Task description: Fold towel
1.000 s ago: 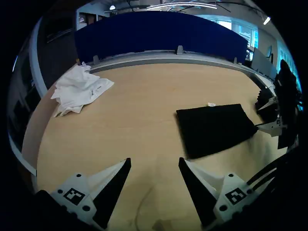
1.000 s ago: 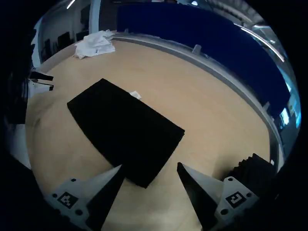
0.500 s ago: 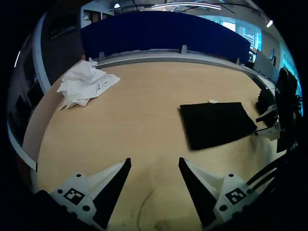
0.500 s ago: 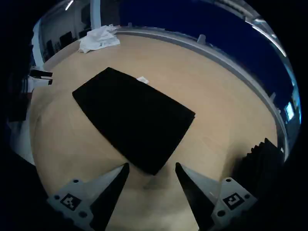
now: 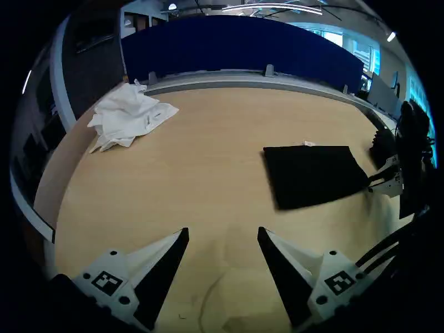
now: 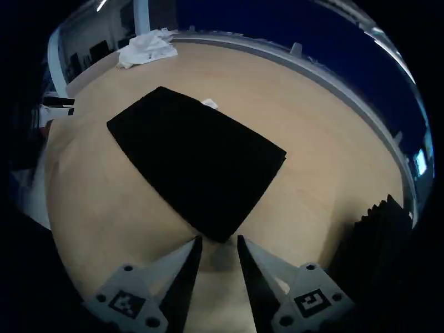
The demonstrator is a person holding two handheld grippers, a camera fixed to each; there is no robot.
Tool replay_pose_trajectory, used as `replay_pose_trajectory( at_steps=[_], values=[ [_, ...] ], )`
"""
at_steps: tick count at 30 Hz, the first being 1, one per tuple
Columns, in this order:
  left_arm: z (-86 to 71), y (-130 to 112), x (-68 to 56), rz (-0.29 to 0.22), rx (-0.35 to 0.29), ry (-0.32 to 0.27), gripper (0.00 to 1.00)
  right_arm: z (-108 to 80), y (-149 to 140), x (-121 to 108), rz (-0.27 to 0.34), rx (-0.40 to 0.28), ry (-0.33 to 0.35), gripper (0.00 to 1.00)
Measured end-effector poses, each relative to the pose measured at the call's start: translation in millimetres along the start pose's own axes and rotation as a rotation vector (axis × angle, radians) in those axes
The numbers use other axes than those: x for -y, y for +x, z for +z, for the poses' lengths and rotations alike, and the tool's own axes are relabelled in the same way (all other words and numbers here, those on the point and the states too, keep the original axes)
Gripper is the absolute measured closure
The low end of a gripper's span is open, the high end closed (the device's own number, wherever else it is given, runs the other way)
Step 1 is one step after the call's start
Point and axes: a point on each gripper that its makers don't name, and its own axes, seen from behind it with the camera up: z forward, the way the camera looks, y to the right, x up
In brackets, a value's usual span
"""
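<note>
Towel [image 6: 194, 166], black and folded into a flat rectangle, lies on the pale wood tabletop [image 6: 333, 150], right of the middle in the left gripper view. A small white tag [image 6: 210, 103] pokes out at its far edge.

In the right gripper view, the towel's near corner points straight at the right gripper [image 6: 219, 240]. The gripper's two fingers are drawn in to a slim gap, and the corner sits just at the mouth of that gap. Bare tabletop shows between the fingers, so they are not pressed on the cloth. The left gripper view sees this gripper farther off, at the towel's right corner.

The left gripper [image 5: 222, 230] hovers over bare wood, well apart from the towel. Its fingers are spread wide and hold nothing.

A crumpled white cloth [image 5: 130, 114] lies at the far left of the tabletop, near the edge. A blue partition [image 5: 238, 47] runs along the far side. A dark ridged object [image 6: 374, 233] stands near the right edge, beside the towel but not touching it.
</note>
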Motion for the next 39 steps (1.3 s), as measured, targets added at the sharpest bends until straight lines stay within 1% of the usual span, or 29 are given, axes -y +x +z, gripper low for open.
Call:
replay_pose_trajectory(
  at_steps=[8, 12, 15, 20, 26, 30, 39],
  values=[
    [-2.4, -3, -0.2, -0.005, 0.003, -0.002, 0.08, 0.4, 3, 3, 0.003, 0.002, 0.019, 0.81],
    [-3.4, -5, 2.0, -0.005, 0.004, 0.001, 0.08, 1.1, 3, 2, -0.004, 0.004, 0.015, 0.95],
    [-4.7, -5, 3.2, -0.006, 0.005, 0.003, 0.08, 0.9, 6, 3, -0.01, 0.001, 0.015, 0.97],
    [-7.0, -5, 4.0, -0.01, 0.006, 0.003, 0.08, -2.6, 12, 2, -0.029, -0.009, 0.011, 0.97],
    [-10.6, -4, 5.2, -0.015, 0.004, 0.004, 0.08, -12.5, 27, 1, -0.068, -0.024, 0.0, 0.97],
    [-11.3, -3, 8.2, -0.021, -0.002, 0.009, 0.08, -18.6, 43, 3, -0.106, -0.036, -0.002, 0.97],
    [-15.1, -7, 16.7, -0.047, -0.008, 0.018, 0.08, -27.6, 96, 13, -0.211, -0.083, -0.007, 0.97]
  ],
)
